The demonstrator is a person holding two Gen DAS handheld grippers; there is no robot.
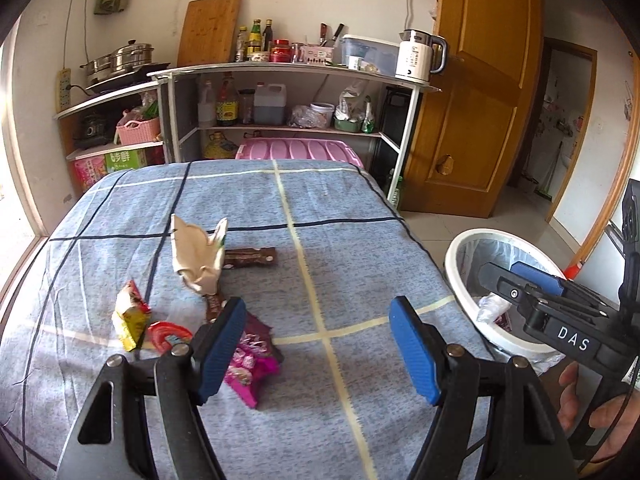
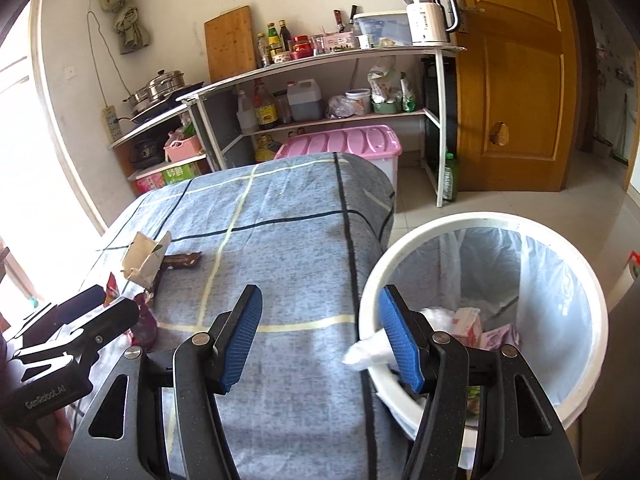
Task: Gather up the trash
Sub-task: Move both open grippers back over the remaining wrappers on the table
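Jaws empty; pink wrapper (image 1: 250,364) lies beside left gripper (image 1: 320,344).

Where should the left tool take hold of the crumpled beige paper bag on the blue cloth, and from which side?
Probably at the upper half of the beige paper bag, coming from above with one finger on each flat face. It stands upright, open at the top, and its crushed base touches the brown wrapper, so a low grip might catch that too. The left tool is open and empty.
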